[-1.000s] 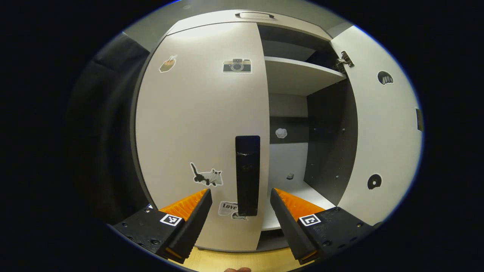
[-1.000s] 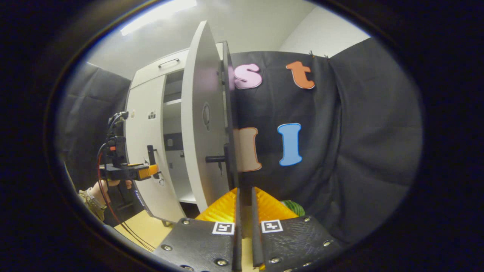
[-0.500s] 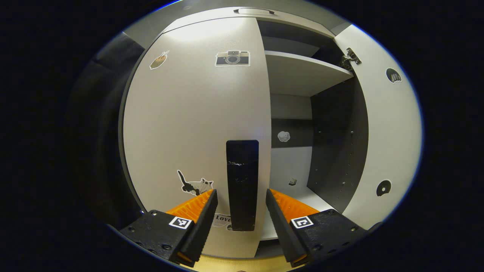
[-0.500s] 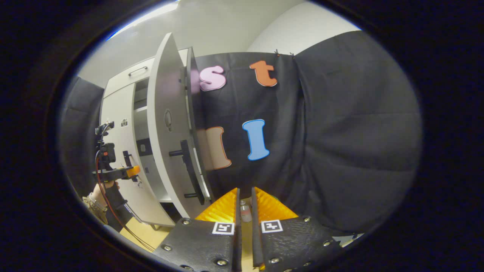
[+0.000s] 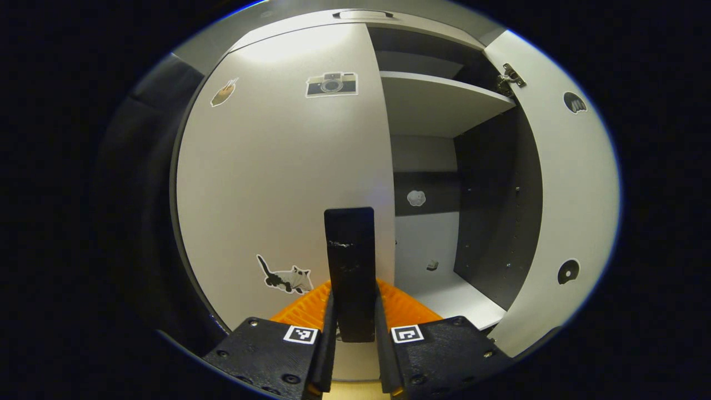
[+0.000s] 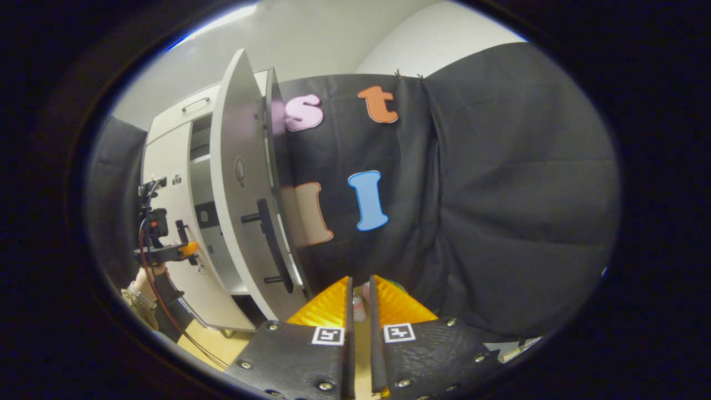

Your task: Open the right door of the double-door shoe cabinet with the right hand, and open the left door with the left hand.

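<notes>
Left claw (image 5: pixel 354 333) pinching the left door's handle (image 5: pixel 350 266) at 6 o'clock, right claw (image 6: pixel 358 311) pressed together on nothing; could slip off if pulled straight, not along the hinge arc.

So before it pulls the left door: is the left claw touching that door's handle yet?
Touching. In the left gripper view the left claw has both fingers closed against the sides of the left door handle, no gap on either side.

Right door (image 5: pixel 561 183) open, left door (image 5: pixel 278 178) closed
</notes>
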